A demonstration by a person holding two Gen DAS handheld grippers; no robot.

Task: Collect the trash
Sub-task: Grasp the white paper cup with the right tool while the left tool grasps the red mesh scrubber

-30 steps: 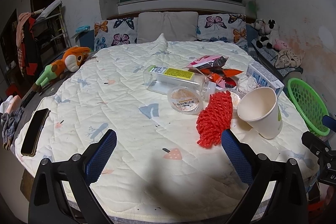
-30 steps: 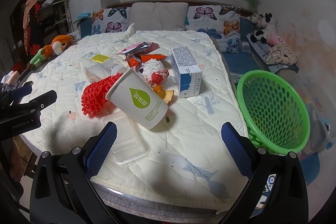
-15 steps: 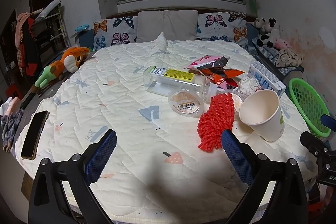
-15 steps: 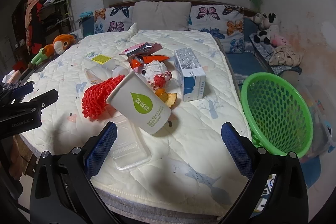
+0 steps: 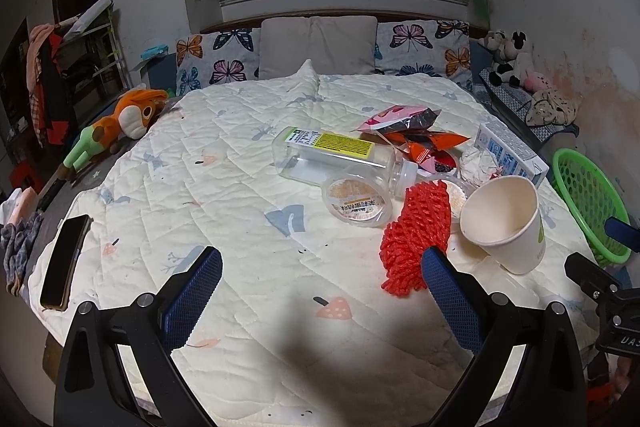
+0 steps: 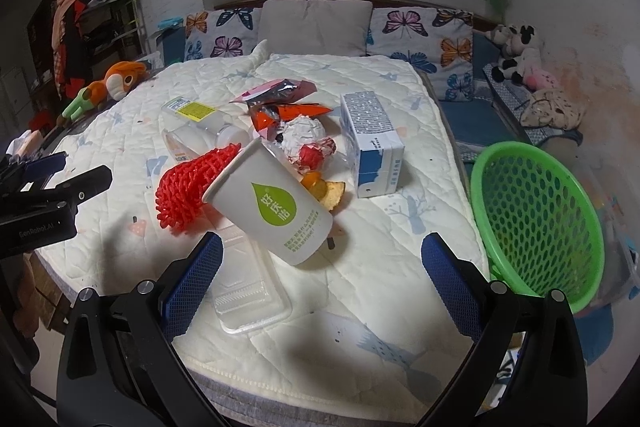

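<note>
Trash lies in a pile on the quilted bed [image 5: 240, 187]: a white paper cup [image 6: 272, 207] on its side, a red foam net [image 6: 188, 183], a clear plastic bottle [image 5: 332, 155], a round lidded tub [image 5: 358, 201], snack wrappers [image 6: 280, 107], crumpled paper [image 6: 302, 131], a blue-white carton [image 6: 374, 143] and a clear flat tray [image 6: 250, 287]. A green basket [image 6: 536, 219] stands right of the bed. My left gripper [image 5: 320, 291] is open and empty over the near quilt, left of the net. My right gripper [image 6: 322, 267] is open and empty, just short of the cup.
A black phone [image 5: 66, 261] lies on the bed's left edge. An orange plush toy [image 5: 120, 123] lies at the left side. Pillows [image 5: 320, 47] line the headboard. Plush toys [image 6: 516, 59] sit on a bench along the right wall.
Both grippers have pulled back a little and risen, so the trash pile sits slightly farther off. Nothing was grasped; both stay open.
</note>
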